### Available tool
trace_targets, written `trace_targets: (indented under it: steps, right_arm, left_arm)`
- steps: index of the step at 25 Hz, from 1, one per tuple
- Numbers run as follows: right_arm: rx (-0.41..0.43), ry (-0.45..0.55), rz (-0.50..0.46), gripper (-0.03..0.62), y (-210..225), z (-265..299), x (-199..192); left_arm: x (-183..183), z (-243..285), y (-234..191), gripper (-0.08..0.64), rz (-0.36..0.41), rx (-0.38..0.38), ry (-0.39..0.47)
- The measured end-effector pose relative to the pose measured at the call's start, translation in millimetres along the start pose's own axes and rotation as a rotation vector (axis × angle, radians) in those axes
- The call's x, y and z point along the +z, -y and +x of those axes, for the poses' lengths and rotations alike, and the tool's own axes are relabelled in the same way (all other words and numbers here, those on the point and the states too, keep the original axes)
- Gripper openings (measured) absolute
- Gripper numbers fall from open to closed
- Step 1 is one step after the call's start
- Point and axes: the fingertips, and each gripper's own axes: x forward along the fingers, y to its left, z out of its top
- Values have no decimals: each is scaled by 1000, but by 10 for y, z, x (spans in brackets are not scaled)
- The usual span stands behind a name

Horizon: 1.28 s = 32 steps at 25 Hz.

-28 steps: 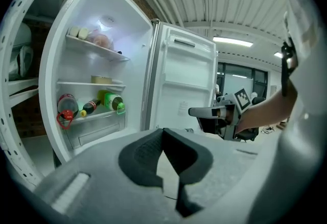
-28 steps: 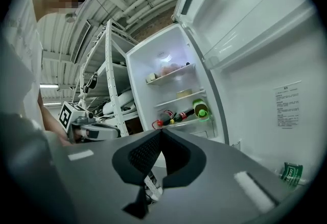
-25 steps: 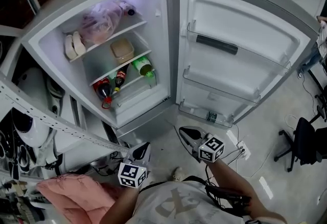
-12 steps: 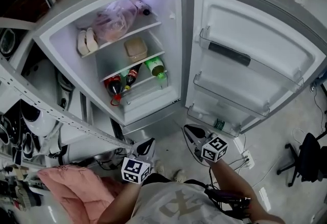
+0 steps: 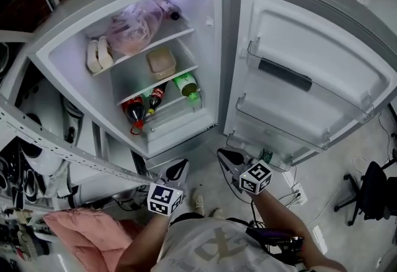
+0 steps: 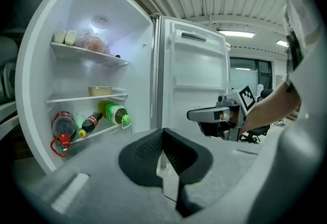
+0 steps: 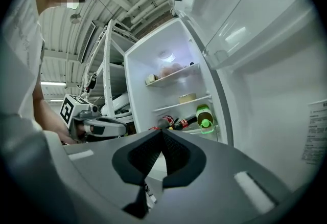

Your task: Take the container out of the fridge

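Container (image 5: 160,63) on the middle shelf of the open fridge (image 5: 208,28), under the bagged food (image 5: 130,28) on the fridge's top shelf, above the cola bottles (image 5: 133,109) and green bottle (image 5: 186,84) on its lowest shelf. Below the fridge, left gripper (image 5: 180,166) with jaws pressed together, empty. Just right of it, below the fridge door (image 5: 310,47), right gripper (image 5: 224,155) likewise closed on nothing.

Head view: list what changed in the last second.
The left claw lifted slightly toward the fridge; the right claw barely moved. Both stay shut and empty; nothing was grasped or released. The container stayed where it was inside.
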Motion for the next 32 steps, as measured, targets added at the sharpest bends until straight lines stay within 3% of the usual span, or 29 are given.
trace_targets:
  steps: [8, 22, 27, 32]
  right_arm:
    - [-34, -22, 16, 8, 212, 481, 141]
    - [-23, -31, 14, 8, 370, 1250, 261]
    - [-26, -15, 8, 8, 385, 1458, 345]
    - [-28, -7, 5, 8, 411, 1580, 391]
  left_arm:
    - [211, 311, -545, 0, 28, 22, 10]
    - [871, 888, -1485, 0, 253, 86, 5]
    - [1062, 1168, -1740, 0, 400, 102, -37]
    - [1222, 1440, -2062, 2, 588, 176, -136]
